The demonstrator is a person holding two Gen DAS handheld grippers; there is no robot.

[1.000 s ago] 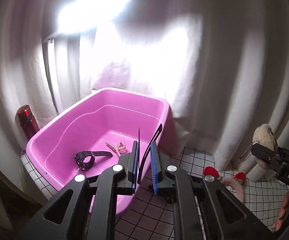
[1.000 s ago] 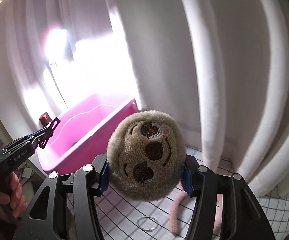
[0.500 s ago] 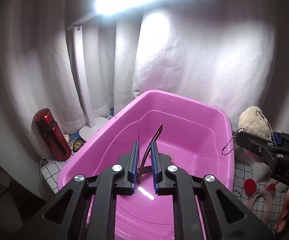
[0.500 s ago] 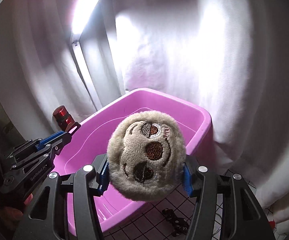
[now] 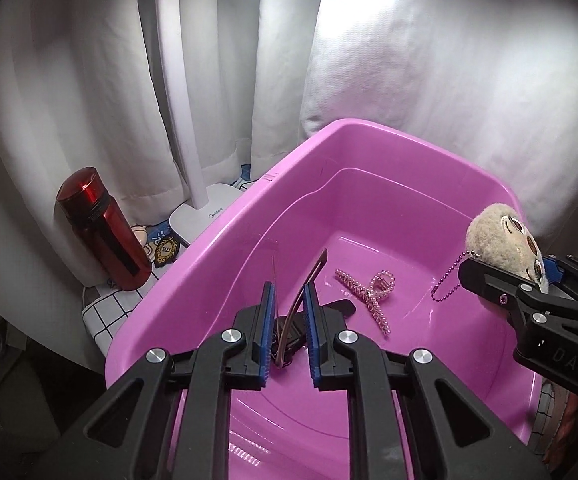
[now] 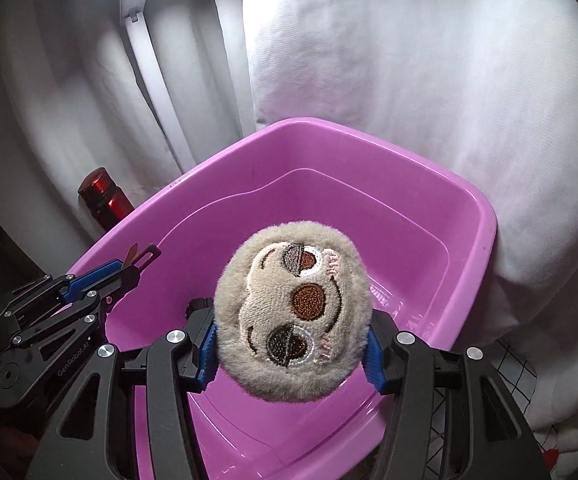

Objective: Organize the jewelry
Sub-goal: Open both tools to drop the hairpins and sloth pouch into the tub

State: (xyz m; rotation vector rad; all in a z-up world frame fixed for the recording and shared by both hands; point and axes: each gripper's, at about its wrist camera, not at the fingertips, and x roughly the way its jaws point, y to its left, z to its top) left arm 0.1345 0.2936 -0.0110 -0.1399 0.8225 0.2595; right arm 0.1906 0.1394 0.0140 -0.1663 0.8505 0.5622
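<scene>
The left claw (image 5: 289, 304) pinches a thin brown hair clip (image 5: 304, 288) over the pink tub (image 5: 369, 148); beside it, the right claw (image 6: 291, 346), half-spread, grips a plush sloth keychain (image 6: 291, 312).

A hair claw clip (image 5: 369, 294) is lying inside the tub (image 5: 225, 236); a bottle (image 5: 103, 228) and lamp base (image 5: 205, 212) are standing left of it.

Both fisheye views angled steeply down, close over the pink tub (image 5: 225, 236) (image 6: 485, 236); left from its near-left corner, right from the near side. Shared: tub interior, red bottle (image 5: 101, 228) (image 6: 103, 198) (each gripper in the other's frame).
</scene>
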